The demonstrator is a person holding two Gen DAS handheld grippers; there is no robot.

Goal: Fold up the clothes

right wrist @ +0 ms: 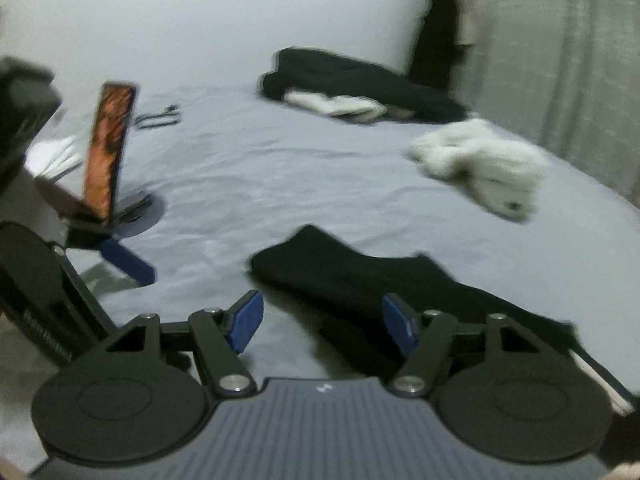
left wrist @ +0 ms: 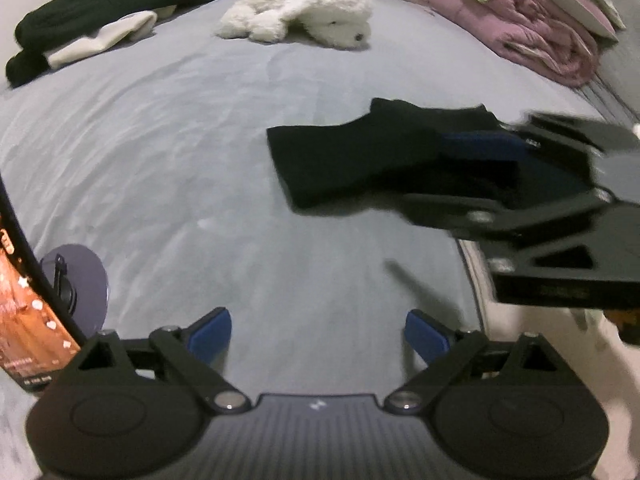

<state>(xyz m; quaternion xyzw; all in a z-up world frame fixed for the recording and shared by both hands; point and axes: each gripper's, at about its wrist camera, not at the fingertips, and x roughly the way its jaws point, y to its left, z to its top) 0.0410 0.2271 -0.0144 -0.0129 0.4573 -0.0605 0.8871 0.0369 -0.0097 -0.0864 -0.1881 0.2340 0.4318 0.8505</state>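
A black garment [left wrist: 352,160] [right wrist: 352,276] lies folded flat on the grey bed sheet [left wrist: 180,160]. My right gripper [right wrist: 324,326] is open, its blue pads spread over the garment's near edge, with nothing pinched. In the left wrist view the right gripper [left wrist: 428,174] comes in from the right, its two fingers straddling the cloth's right end. My left gripper [left wrist: 318,336] is open low over bare sheet, well short of the garment and to its left. In the right wrist view, one of the left gripper's blue fingers [right wrist: 128,262] shows at the left.
A white plush toy [left wrist: 304,12] [right wrist: 480,168] lies beyond the garment. A pile of black and white clothes [left wrist: 100,20] sits far left, a rolled pink quilt [left wrist: 540,36] far right. A phone on a round stand [right wrist: 108,152] stands at the left. The bed edge [left wrist: 476,280] runs near right.
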